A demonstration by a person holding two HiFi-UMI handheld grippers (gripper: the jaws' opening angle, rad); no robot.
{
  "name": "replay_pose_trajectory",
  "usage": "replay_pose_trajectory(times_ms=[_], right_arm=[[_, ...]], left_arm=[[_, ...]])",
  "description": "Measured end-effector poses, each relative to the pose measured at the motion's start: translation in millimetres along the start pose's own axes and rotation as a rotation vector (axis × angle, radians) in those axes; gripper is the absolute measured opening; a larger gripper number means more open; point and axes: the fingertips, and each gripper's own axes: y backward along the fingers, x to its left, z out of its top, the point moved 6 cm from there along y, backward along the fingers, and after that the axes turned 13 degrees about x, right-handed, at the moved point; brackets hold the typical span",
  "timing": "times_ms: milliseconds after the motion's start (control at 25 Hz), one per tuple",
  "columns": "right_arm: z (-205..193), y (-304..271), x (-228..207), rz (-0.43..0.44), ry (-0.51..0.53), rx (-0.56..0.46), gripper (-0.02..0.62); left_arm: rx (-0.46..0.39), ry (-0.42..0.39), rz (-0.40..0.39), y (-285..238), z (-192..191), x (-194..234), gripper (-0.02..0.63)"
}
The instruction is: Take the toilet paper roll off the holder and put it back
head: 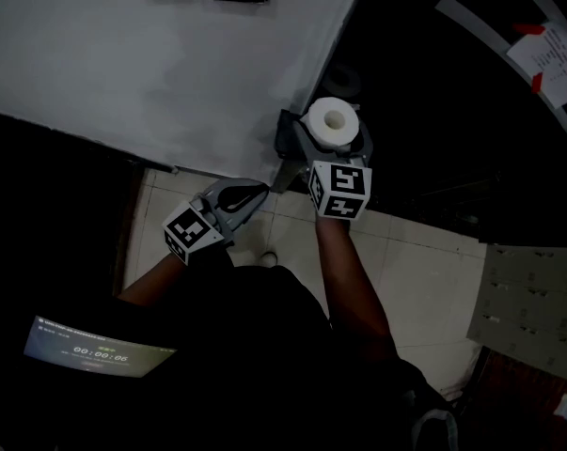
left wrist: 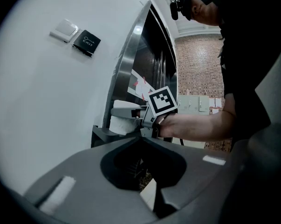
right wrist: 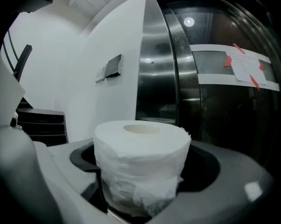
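The left gripper (head: 253, 194) hangs shut and empty, short of the holder (head: 288, 142). Ahead, the right gripper (head: 338, 132) has its jaws spread wide and pressed on the sides of the toilet paper roll (right wrist: 140, 167), which stands upright at the holder, core vertical, so the lift looks straight up. Beyond, the black wall plate (left wrist: 86, 42) and the taped notice (head: 546, 54) carry print too small to read

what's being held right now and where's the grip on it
The right gripper has the roll by its curved sides, core hole facing up. The left gripper holds nothing.
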Motion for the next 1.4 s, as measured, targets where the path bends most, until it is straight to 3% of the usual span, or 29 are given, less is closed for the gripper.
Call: replay_pose_trajectory(times_ms=[600,1160,1400], right_arm=[[9.1,20.4,-18.7,0.027,-0.02,0.018,0.469],[-24.3,46.3,-111.0,-0.105,-0.122,0.057,0.469],[-37.4,48.4,-126.0,-0.135,-0.146,0.071,0.47]], left_arm=[[-0.001,-0.005,-0.017,-5.2,-0.9,-4.1,0.003],[0.005,-0.018,-0.031,-7.1,-1.2,-5.8,0.003],[0.011,-0.019,-0.033,-5.7,-1.2,-5.0,0.003]])
